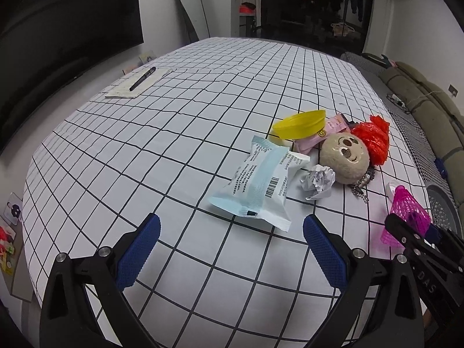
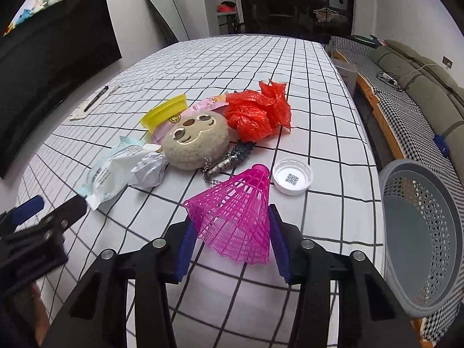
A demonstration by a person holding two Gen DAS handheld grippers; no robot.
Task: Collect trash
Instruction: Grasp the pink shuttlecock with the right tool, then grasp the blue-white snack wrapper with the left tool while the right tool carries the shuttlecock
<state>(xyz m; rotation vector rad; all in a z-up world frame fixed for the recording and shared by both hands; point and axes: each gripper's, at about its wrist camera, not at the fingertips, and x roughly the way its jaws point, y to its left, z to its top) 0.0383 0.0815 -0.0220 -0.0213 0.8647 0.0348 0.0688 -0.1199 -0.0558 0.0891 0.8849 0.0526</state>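
Note:
My right gripper (image 2: 232, 240) is shut on a pink plastic shuttlecock (image 2: 235, 217), its wide skirt between the blue pads just above the table; it also shows in the left wrist view (image 1: 406, 217). My left gripper (image 1: 232, 232) is open and empty, just in front of a pale blue wrapper (image 1: 258, 188). Behind the wrapper lie a crumpled paper ball (image 1: 319, 181), a yellow lid (image 1: 298, 124), a pink sachet (image 1: 324, 133) and a red plastic bag (image 2: 258, 113). A white bottle cap (image 2: 293, 175) lies right of the shuttlecock.
A grey perforated basket (image 2: 420, 246) stands off the table's right edge. A beige plush face (image 2: 195, 140) with a keychain and a spiky grey object (image 2: 235, 156) sit among the trash. A pen on paper (image 1: 142, 79) lies at the far left. A sofa (image 2: 406, 87) runs along the right.

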